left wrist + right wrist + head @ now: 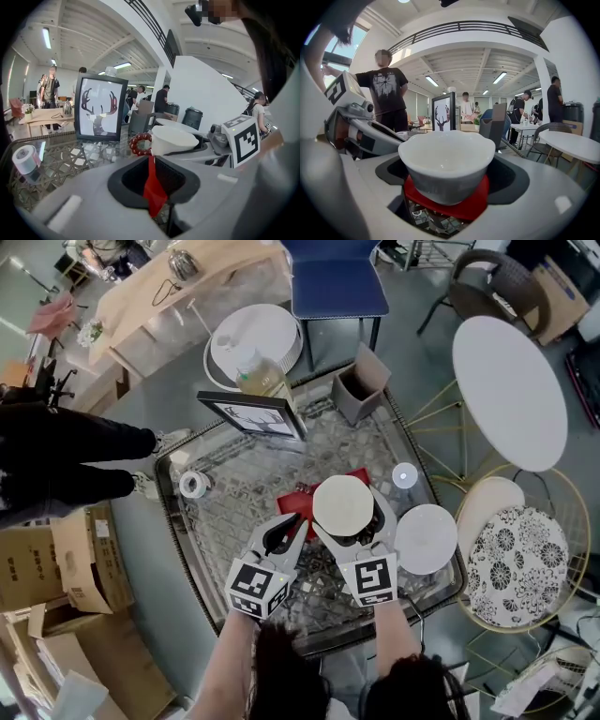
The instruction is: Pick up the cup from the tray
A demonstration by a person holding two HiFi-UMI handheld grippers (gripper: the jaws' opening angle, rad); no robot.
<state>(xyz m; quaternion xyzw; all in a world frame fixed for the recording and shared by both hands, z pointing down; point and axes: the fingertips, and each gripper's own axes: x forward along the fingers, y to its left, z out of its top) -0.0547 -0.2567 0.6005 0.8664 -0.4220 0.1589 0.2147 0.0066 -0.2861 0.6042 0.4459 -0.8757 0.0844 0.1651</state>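
Observation:
A white cup sits between the jaws of my right gripper, which is shut on it. Under the cup lies the red tray, on the patterned glass table. In the right gripper view the cup fills the jaw gap over the tray; whether its base touches the tray I cannot tell. My left gripper is shut on the tray's near edge, a thin red strip between its jaws. From the left the cup shows beside a red bead ring.
A framed deer picture stands at the table's far side, with a tape roll at the left and a grey box behind. A white disc and a small glass lie to the right. A person's legs are at left.

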